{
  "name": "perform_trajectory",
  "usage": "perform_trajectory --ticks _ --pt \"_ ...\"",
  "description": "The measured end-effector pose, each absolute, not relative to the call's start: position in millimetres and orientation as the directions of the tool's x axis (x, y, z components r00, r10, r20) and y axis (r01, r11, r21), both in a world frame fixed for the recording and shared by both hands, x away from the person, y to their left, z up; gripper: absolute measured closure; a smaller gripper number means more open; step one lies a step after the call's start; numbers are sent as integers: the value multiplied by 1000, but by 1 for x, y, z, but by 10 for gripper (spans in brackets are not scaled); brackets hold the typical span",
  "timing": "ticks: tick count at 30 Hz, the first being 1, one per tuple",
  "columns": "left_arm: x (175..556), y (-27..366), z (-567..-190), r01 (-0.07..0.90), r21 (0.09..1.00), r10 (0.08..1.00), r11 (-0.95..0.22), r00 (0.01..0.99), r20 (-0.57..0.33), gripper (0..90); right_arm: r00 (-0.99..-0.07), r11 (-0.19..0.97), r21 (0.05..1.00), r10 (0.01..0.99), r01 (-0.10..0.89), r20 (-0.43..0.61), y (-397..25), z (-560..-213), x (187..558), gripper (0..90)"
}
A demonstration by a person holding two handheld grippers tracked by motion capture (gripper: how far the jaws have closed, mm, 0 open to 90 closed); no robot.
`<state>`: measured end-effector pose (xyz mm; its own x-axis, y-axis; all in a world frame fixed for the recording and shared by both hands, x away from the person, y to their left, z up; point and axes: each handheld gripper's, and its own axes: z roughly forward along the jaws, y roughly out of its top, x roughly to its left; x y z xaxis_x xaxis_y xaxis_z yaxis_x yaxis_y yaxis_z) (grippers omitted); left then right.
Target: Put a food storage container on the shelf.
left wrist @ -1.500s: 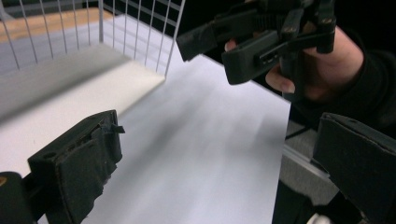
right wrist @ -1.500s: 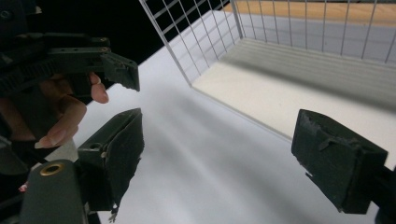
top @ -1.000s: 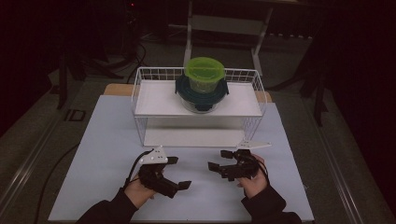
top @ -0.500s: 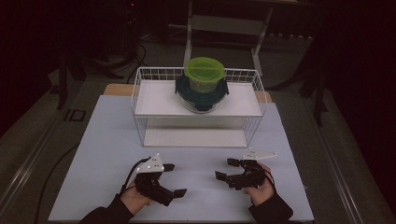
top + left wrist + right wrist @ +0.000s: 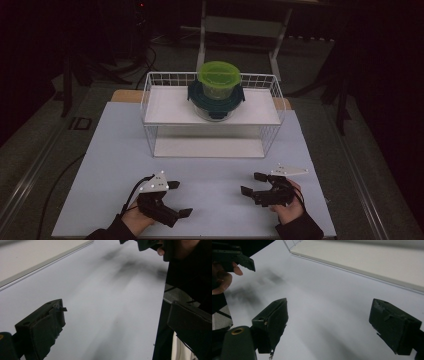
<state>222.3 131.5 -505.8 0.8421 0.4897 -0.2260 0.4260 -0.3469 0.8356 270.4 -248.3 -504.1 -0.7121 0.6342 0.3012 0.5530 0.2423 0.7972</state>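
Jaws first: both pairs of mine are spread wide, and nothing sits between them. My left gripper is low at the near edge of the white table, held in my left hand. Its jaws point toward the middle of the table. In the left gripper view I see those two black jaws far apart, with bare white table under them, and my other gripper is at the top of that view.

My right gripper is also near the front edge, held in my right hand. Its jaws point toward the left gripper. The two grippers are well apart from each other. In the right gripper view the two jaws stand far apart over bare table, and the edge of the wire rack is at the top.

The wire rack is white and stands at the far side of the table, well away from both grippers. On its upper shelf is a dark teal box. A round tub with a green lid sits on top of that box. Both are up on the shelf, near the middle. The lower shelf is white too.
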Motion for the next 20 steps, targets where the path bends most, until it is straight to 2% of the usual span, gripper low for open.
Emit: perform_trajectory --ticks 12,20 --pt "221 135 -508 398 852 502 -339 843 -194 6 -698 242 799 659 550 280 -259 -507 271 150" --pt "222 136 -512 412 846 498 -338 841 -210 6 -697 242 794 656 558 290 -259 -510 273 149"
